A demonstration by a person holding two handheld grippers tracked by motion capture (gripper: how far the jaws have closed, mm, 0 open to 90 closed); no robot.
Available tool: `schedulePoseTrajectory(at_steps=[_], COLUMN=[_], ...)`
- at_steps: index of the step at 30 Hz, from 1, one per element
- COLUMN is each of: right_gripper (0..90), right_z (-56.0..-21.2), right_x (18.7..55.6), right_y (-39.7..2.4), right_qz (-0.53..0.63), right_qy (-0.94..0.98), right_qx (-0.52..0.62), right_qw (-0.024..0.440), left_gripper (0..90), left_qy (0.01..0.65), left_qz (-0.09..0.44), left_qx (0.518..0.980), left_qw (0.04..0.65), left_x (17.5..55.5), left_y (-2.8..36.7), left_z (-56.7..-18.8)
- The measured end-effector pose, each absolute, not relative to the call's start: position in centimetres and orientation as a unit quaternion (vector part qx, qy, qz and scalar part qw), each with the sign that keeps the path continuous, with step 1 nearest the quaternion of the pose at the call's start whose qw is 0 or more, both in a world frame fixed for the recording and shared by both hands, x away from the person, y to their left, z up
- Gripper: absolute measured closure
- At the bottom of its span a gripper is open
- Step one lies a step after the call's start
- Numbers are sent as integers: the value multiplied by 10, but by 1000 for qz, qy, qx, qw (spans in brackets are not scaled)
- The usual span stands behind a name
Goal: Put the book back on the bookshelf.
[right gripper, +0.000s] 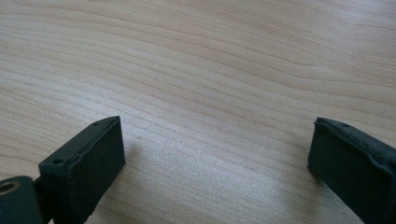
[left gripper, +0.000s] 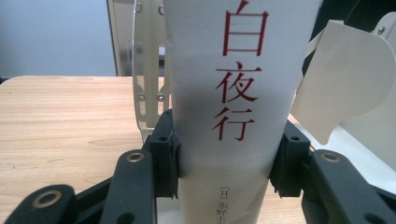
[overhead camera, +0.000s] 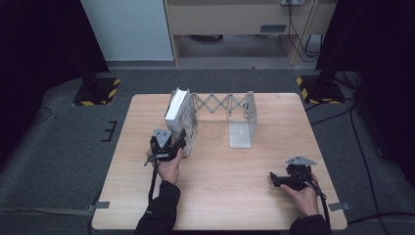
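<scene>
A white book (overhead camera: pixel 176 105) with red characters down its spine (left gripper: pixel 229 93) stands upright at the left end of a white extendable book rack (overhead camera: pixel 242 120). My left gripper (overhead camera: pixel 183 139) is shut on the lower part of the spine, one black pad (left gripper: pixel 166 154) pressing on each side of it. The rack's left end plate (left gripper: pixel 144 70) rises just behind the book, and another white plate (left gripper: pixel 345 93) stands to its right. My right gripper (overhead camera: pixel 274 178) rests near the table's front right and points left. Its jaws (right gripper: pixel 217 149) are open over bare wood with nothing between them.
The light wooden table (overhead camera: pixel 220 186) carries the rack along its far middle, with a scissor link (overhead camera: pixel 220 104) joining its two end plates. Dark stands with yellow-black bases (overhead camera: pixel 95 90) sit on the floor beyond both far corners.
</scene>
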State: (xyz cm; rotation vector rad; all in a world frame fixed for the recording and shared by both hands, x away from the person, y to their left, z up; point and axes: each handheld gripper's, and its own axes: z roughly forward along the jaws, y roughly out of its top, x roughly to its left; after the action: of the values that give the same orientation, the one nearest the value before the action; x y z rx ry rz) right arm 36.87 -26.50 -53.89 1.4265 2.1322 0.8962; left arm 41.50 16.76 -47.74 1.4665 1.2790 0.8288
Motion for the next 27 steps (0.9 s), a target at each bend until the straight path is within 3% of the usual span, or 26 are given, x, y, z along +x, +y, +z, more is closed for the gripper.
schedulePoseTrajectory(at_steps=[13, 20, 27], right_gripper=[36, 36, 36], right_z=[-539, -539, -539], right_x=[370, 370, 370], right_y=[-265, -265, -265], right_qz=[322, 322, 322], right_qy=[768, 768, 770], right_qx=[511, 512, 509], right_qw=[213, 212, 211], left_gripper=[517, 466, 488], left_qy=[514, 491, 488], left_qz=[367, 342, 322], left_qx=[610, 623, 636], left_qw=[479, 504, 504], left_x=[433, 433, 423], left_y=[149, 154, 162], left_z=[-480, -485, -497])
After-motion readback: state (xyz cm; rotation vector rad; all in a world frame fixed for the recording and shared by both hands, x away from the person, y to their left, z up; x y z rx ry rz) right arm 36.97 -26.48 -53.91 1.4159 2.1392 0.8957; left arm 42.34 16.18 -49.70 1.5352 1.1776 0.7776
